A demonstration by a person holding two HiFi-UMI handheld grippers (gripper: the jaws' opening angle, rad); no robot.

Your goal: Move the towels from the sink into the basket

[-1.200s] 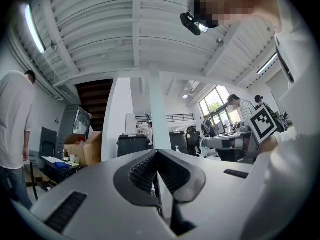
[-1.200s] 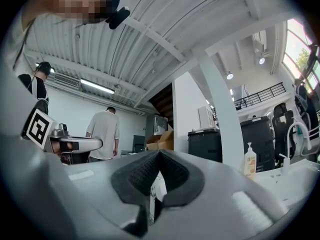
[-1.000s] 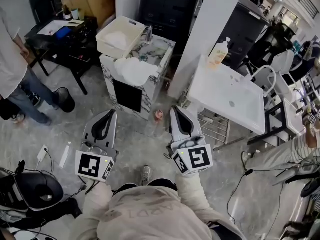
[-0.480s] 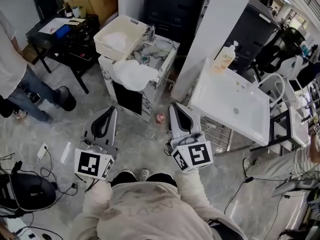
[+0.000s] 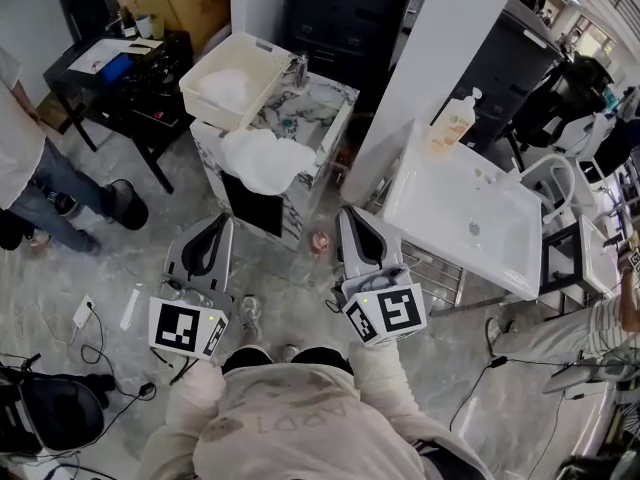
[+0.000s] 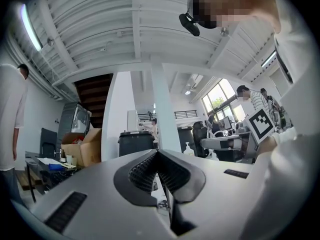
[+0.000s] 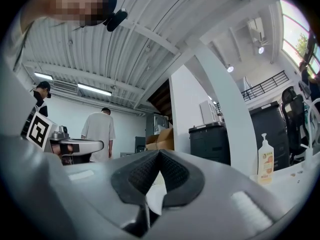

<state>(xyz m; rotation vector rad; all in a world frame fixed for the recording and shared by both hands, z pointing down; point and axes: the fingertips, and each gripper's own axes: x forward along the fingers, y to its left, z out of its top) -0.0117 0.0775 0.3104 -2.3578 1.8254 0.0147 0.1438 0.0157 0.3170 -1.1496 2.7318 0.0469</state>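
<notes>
The cream basket (image 5: 267, 90) stands on the marble surface (image 5: 312, 103) and holds a white towel (image 5: 228, 86). A second towel (image 5: 265, 158), also white, drapes over the surface's front edge, just beside the basket. The left gripper (image 5: 221, 224) and the right gripper (image 5: 347, 216) hang apart from it, both clenched on nothing. A soap bottle (image 5: 452, 123) stands on the white sink (image 5: 500, 258).
</notes>
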